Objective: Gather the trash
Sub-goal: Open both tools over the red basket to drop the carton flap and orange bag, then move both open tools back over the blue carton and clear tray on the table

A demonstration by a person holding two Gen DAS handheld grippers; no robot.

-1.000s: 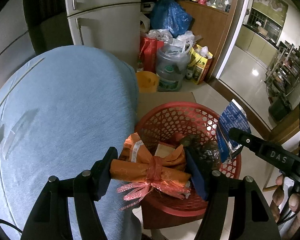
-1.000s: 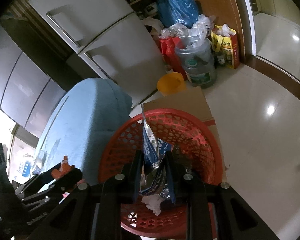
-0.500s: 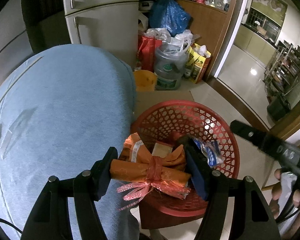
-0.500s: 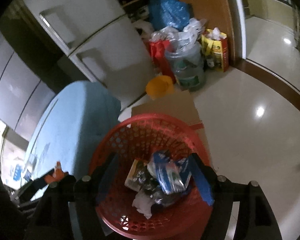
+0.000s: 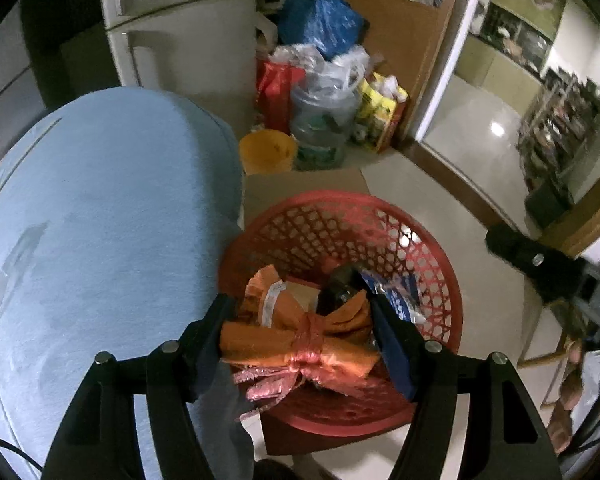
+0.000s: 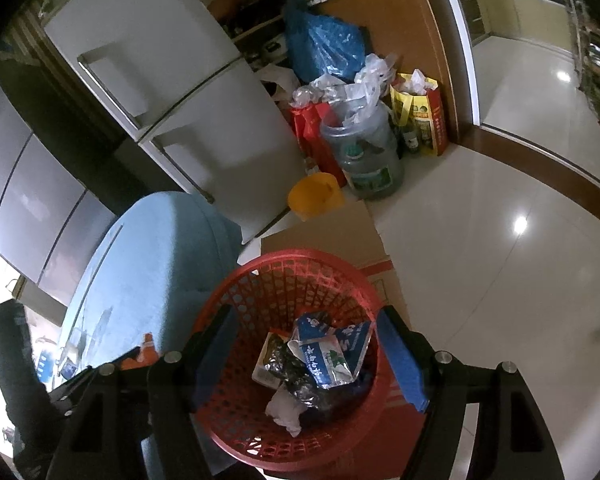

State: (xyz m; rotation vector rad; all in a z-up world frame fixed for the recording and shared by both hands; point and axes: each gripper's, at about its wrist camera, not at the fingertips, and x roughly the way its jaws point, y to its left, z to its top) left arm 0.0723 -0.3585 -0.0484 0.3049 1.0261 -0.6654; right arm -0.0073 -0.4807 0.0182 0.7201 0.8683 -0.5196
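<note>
i am holding the orange wrapper bundle [image 5: 300,344], tied at its middle with a red ribbon, across my left gripper [image 5: 300,344], both fingers pressing on its ends, and it is hanging right over the near rim of the red basket [image 5: 440,280], which is standing on a cardboard sheet [image 6: 332,232] beside the blue cushion [image 5: 100,220]. to do this drop well i judge i should be pushing the bundle a little further in, past the rim and over the middle of the basket, then spreading the fingers fully so the ribbon tails are not snagging on a pad or on the mesh. my right gripper [image 6: 304,356] is hovering over the basket with its fingers wide apart and nothing between them. compared with a second ago, that gripper is no longer pinching the blue and white packet [image 6: 328,352]; the packet is now lying inside the basket on top of the other litter, and the right gripper is sitting further out to the right in the left camera.
</note>
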